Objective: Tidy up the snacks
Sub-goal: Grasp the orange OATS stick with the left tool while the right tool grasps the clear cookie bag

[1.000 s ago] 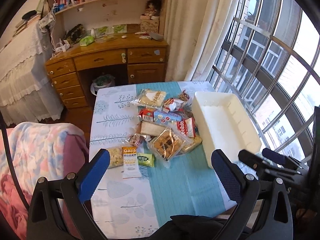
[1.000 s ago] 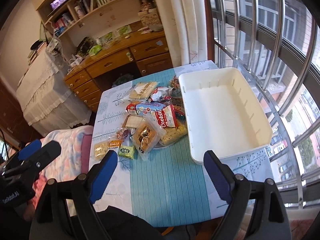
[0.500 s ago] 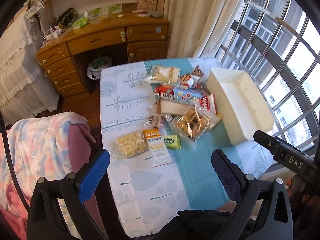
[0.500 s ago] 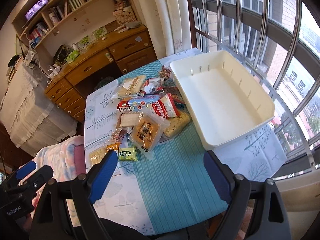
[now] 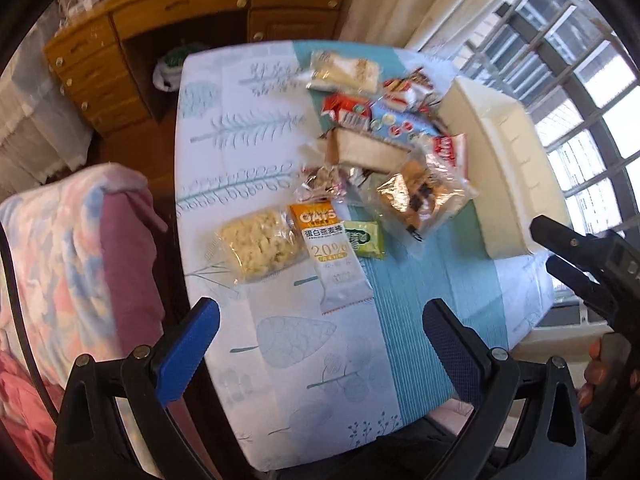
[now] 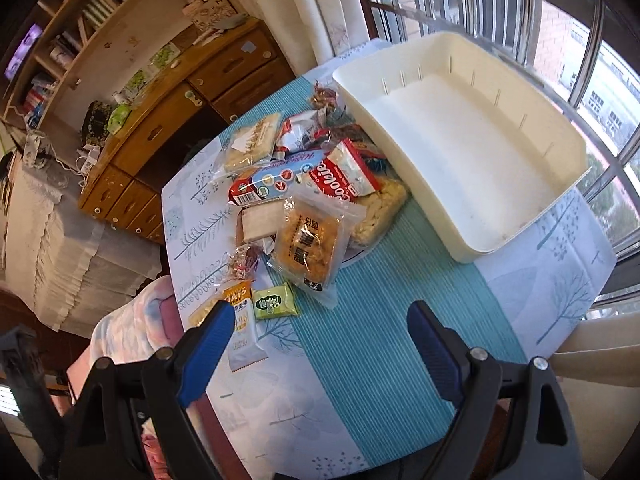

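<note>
Snacks first: the pile sits mid-table on the teal runner [image 6: 360, 344], hard against the left wall of the white bin [image 6: 472, 148]. I've got the red Cookies packet [image 6: 344, 178] leaning on the blue-and-red box [image 6: 272, 180], and a clear bag of brown pastry [image 6: 310, 246] lying on top, nearest me. Under its right edge pokes a pale crumbly bar [image 6: 378, 210]. A tan wafer block [image 6: 260, 220] lies just left of the pastry bag. Farther off, a clear-wrapped light cake [image 5: 346, 72] marks the far end of the pile.

Closer in, three pieces lie apart from the heap: the orange-topped oats bar [image 5: 330, 252], a small green sachet [image 5: 364, 239] touching its right side, and a clear bag of pale puffed bits [image 5: 260, 246] on its left.

My left gripper [image 5: 320, 332] hangs above the near part of the table, blue pads spread wide, nothing between them; the oats bar is just beyond them. My right gripper [image 6: 322, 336] is likewise wide apart and empty, over the teal runner, with the green sachet just past its left pad. In the left view the right tool shows at the right edge, a hand [image 5: 600, 372] around its handle.

Beyond the tablecloth [image 5: 240, 128]: a wooden desk [image 6: 168, 120], a patterned blanket [image 5: 60, 248], barred windows [image 6: 500, 4].
</note>
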`<state>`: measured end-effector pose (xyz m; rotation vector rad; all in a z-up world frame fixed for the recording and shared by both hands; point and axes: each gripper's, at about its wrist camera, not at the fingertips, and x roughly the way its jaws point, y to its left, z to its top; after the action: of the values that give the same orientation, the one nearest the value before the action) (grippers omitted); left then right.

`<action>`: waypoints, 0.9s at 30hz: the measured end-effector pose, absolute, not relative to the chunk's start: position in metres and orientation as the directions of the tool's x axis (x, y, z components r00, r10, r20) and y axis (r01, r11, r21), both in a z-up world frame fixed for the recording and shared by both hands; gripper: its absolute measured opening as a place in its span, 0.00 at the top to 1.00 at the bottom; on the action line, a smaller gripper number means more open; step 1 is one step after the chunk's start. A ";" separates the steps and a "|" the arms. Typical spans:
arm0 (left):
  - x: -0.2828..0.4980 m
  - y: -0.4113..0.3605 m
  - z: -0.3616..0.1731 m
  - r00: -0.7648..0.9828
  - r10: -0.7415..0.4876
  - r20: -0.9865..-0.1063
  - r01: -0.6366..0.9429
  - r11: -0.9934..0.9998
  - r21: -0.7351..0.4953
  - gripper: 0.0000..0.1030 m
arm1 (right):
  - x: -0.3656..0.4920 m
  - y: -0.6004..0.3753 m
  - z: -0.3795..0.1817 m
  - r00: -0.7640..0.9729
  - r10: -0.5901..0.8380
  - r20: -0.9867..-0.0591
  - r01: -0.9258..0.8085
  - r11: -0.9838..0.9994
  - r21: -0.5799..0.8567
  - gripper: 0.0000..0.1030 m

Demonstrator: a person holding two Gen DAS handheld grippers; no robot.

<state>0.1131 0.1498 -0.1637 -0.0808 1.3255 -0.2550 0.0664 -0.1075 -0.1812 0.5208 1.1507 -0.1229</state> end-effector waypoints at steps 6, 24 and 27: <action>0.140 0.137 -0.200 0.166 -0.229 -0.959 0.077 0.973 -0.219 0.02 | 0.099 -0.107 -0.213 0.389 0.229 -0.892 0.375 0.845 0.381 0.14; 0.176 0.106 -0.288 -0.073 -0.225 -0.972 0.000 0.974 -0.226 0.03 | 0.175 -0.089 -0.299 0.217 0.233 -0.948 0.482 0.819 0.311 0.14; 0.181 0.107 -0.295 -0.091 -0.233 -0.968 -0.019 0.973 -0.232 0.06 | 0.181 -0.087 -0.304 0.203 0.218 -0.954 0.494 0.819 0.292 0.14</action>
<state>0.1807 0.1067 -0.2949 -0.1931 1.6562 -0.1804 0.1809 -0.0872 -0.3039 0.6302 1.3782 -0.2109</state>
